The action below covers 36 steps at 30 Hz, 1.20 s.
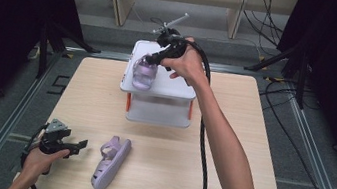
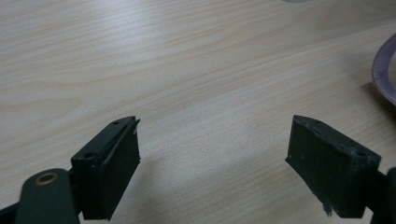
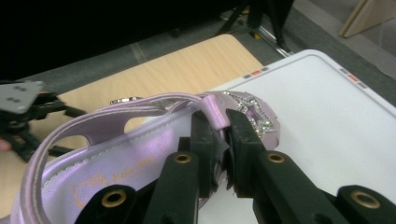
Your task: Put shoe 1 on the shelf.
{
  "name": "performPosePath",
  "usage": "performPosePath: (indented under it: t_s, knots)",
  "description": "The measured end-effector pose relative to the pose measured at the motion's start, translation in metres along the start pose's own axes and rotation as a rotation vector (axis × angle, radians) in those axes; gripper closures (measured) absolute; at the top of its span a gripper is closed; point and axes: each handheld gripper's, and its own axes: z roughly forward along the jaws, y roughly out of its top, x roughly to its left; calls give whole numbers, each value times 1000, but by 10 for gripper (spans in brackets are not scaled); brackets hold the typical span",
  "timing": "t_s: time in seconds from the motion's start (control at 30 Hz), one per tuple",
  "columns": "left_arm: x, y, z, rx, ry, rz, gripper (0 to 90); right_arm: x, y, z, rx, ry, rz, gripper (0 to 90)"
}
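Note:
Two lilac sandals. One sandal (image 1: 144,73) is over the left part of the white box's top (image 1: 177,88), with my right gripper (image 1: 154,61) shut on its strap; in the right gripper view the jaws pinch that strap (image 3: 215,112) beside a glittery star (image 3: 254,112). The second sandal (image 1: 111,162) lies flat on the wooden table near the front. My left gripper (image 1: 79,146) sits low at the front left, open, a little left of that sandal. In the left gripper view its gripper (image 2: 212,149) has bare table between the jaws, and the sandal's edge (image 2: 384,74) peeks in at right.
The white box (image 1: 157,108) stands mid-table toward the back, with an orange clip on its left side. The wooden table (image 1: 251,137) has free room right and left of the box. A thick black cable (image 1: 204,150) trails along the right arm. Shelving and cables lie beyond the table.

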Motion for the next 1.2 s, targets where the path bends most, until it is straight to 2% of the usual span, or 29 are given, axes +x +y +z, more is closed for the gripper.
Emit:
performPosePath:
  t_s: [0.07,0.1,0.13,0.17,0.23,0.3,0.5,0.57,0.7,0.73,0.77,0.83,0.93,0.97,1.0,1.03,1.07,1.17,1.2]
  knots:
    - [0,0,0,1,1,-1,164,-6,1,5,10,-12,19,824]
    - [0,0,0,5,10,-5,164,-10,1,8,8,-27,-1,825]
    - [0,0,0,-1,-2,3,164,-13,1,10,11,-32,20,824]
    - [-1,0,-1,8,5,-10,164,-17,1,13,6,-44,4,824]
    - [0,0,1,-1,-7,13,164,-22,0,18,-3,-57,8,822]
    - [-1,-1,1,4,-1,0,164,-27,0,23,-2,-72,0,821]
    - [0,-1,0,5,0,0,164,-40,0,31,-6,-119,-8,819]
    - [-1,-1,0,5,-1,-1,164,-41,-1,34,-1,-130,-7,818]
    - [-1,-1,0,4,0,0,164,-37,-4,39,7,-121,-47,802]
    - [-1,-1,0,3,-3,2,164,-36,-4,40,10,-124,-40,794]
    - [-1,-1,0,8,6,13,164,-35,-5,41,8,-128,-55,782]
    - [-2,-1,0,5,-2,4,164,-32,-7,43,11,-133,-59,762]
    - [-1,-1,1,0,-6,28,164,-28,-10,45,23,-140,-73,736]
    - [1,1,1,0,-13,70,164,-28,-10,45,23,-150,-78,711]
    - [0,0,2,-6,-16,55,164,-27,-10,44,26,-153,-61,684]
    - [-3,-1,0,10,-6,7,164,-25,-11,45,29,-158,-44,661]
    - [-3,-1,1,7,-4,2,164,-24,-11,45,35,-154,-52,647]
    - [-1,-1,1,6,-6,23,164,-23,-11,45,30,-170,-24,568]
    - [0,0,1,-3,-13,56,164,-23,-12,44,23,-174,-18,551]
